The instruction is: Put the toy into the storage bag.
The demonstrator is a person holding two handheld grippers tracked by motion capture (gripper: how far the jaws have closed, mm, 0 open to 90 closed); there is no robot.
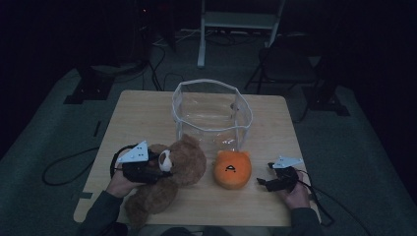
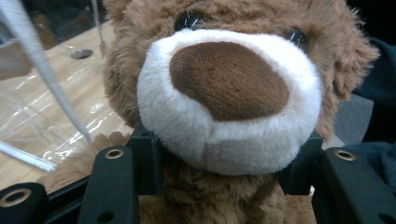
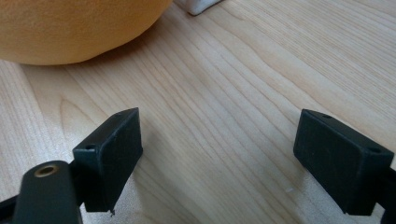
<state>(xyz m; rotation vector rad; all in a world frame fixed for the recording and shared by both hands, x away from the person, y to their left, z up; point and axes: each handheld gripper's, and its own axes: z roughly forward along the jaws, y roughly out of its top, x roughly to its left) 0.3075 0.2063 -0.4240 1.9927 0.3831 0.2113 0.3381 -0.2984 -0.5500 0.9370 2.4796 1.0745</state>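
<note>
Square light-wood worktop [image 1: 147, 118] seen from above in a dim room. The left gripper [image 1: 158, 167], held in the person's left hand [image 1: 120, 183], is closed on the brown plush teddy bear [image 1: 177, 169] near the worktop's front left edge. In the left gripper view its two black jaws press on either side of the bear's white muzzle [image 2: 229, 102], just below the dark brown nose patch, and the plush bulges over both pads. The bear lies on its back with its head toward the middle of the worktop and its legs toward the front edge. Just beside its head sits a round orange plush toy with a small stitched face [image 1: 232, 168], resting on the wood. Behind both toys stands a clear plastic bag with a white rim [image 1: 211, 115], upright and open-topped. The right gripper [image 1: 260, 182], in the right hand [image 1: 297, 194], lies low on the worktop to the right of the orange toy; its jaws stand wide apart with nothing but bare wood between them.
</note>
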